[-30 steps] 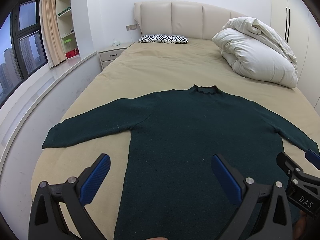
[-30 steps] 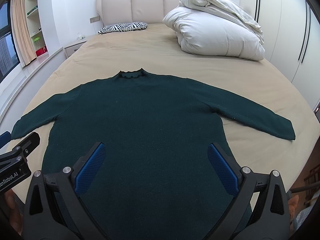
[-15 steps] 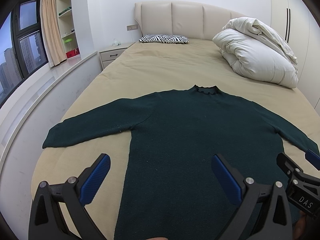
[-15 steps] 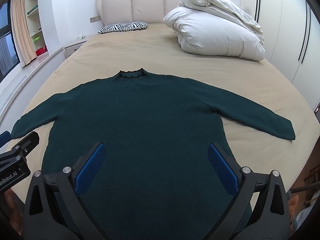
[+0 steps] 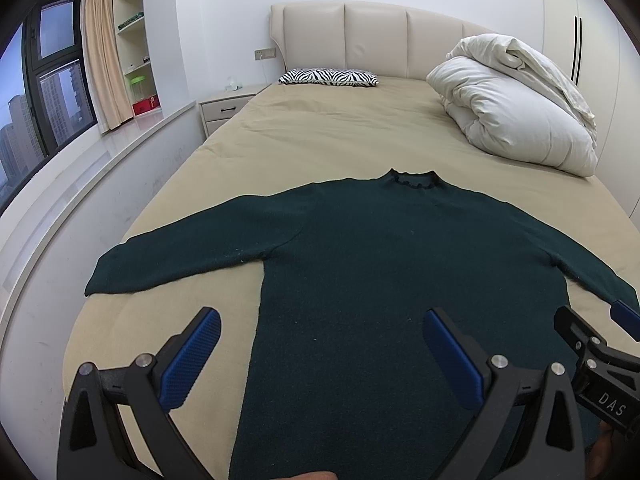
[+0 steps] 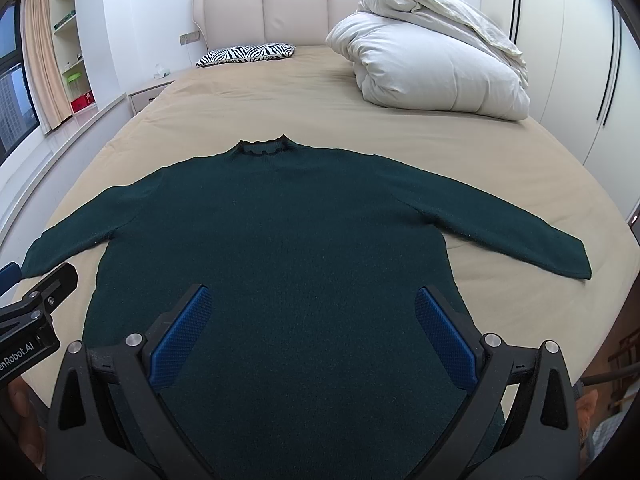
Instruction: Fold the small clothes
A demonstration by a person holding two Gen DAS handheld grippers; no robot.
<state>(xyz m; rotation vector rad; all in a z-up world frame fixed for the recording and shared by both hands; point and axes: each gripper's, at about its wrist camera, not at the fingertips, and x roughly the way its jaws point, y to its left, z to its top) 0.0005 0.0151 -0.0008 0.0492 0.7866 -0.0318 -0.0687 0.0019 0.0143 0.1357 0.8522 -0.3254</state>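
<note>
Sweater: one dark green sweater lies flat and unfolded on the near half of the bed, collar toward the far headboard, hem at the near edge
Sleeves: two, both spread outward; left sleeve reaches toward the bed's left edge, right sleeve toward the right edge
Left gripper: one, left gripper, jaws spread wide and holding nothing, above the near left part of the sweater's body
Right gripper: one, right gripper, jaws spread wide and holding nothing, above the near middle of the sweater
Gripper pads: four blue pads, two per gripper
Bedding: one white duvet bundled at the far right; one zebra-print pillow at the far end by the headboard
Furniture: one nightstand at the far left, beside the bed
</note>
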